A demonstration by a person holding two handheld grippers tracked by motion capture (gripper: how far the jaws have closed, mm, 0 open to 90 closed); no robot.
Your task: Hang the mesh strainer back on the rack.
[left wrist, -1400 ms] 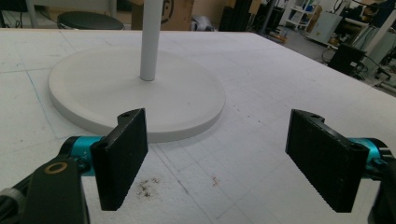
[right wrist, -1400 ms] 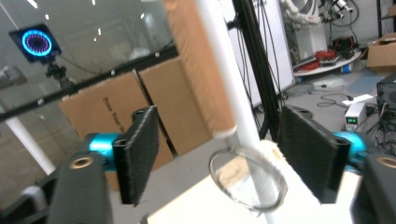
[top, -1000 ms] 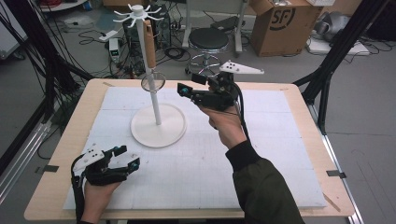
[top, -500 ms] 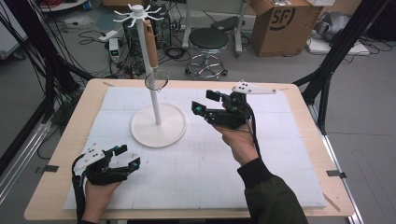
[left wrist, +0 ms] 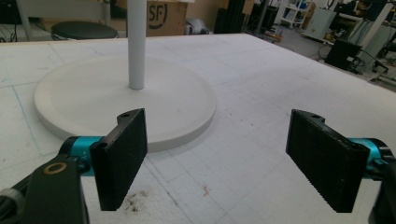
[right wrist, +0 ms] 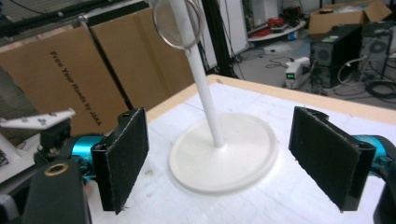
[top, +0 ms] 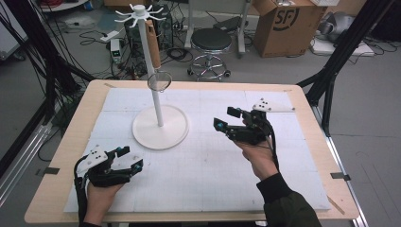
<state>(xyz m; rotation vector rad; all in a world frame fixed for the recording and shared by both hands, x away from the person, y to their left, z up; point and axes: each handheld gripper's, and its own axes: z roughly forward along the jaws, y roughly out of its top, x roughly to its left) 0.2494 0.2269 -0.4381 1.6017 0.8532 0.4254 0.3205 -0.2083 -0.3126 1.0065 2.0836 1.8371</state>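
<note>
A white rack stands on a round base [top: 161, 126] [left wrist: 93, 95] [right wrist: 224, 154], with a thin pole [top: 151, 71] topped by hooks. A small wire-rimmed sieve [top: 159, 82] [right wrist: 178, 22] hangs on the pole about halfway up. My left gripper [top: 130, 158] [left wrist: 224, 158] rests open on the white mat near the front left, its jaws wide apart and empty, pointing at the base. My right gripper [top: 226, 119] [right wrist: 224, 161] is held above the mat right of the rack, open and empty, facing the pole.
The white mat [top: 208, 161] covers a wooden table [top: 312, 142]. Behind the table stand a black stool [top: 211, 40], a cardboard box [top: 283, 23] and cables on the floor. Black frame legs [top: 340, 52] rise at the right, with another frame post at the left.
My right gripper has drawn back from the sieve on the pole, moving right and toward the person and lower. The sieve stays hanging on the pole. The left gripper has not moved.
</note>
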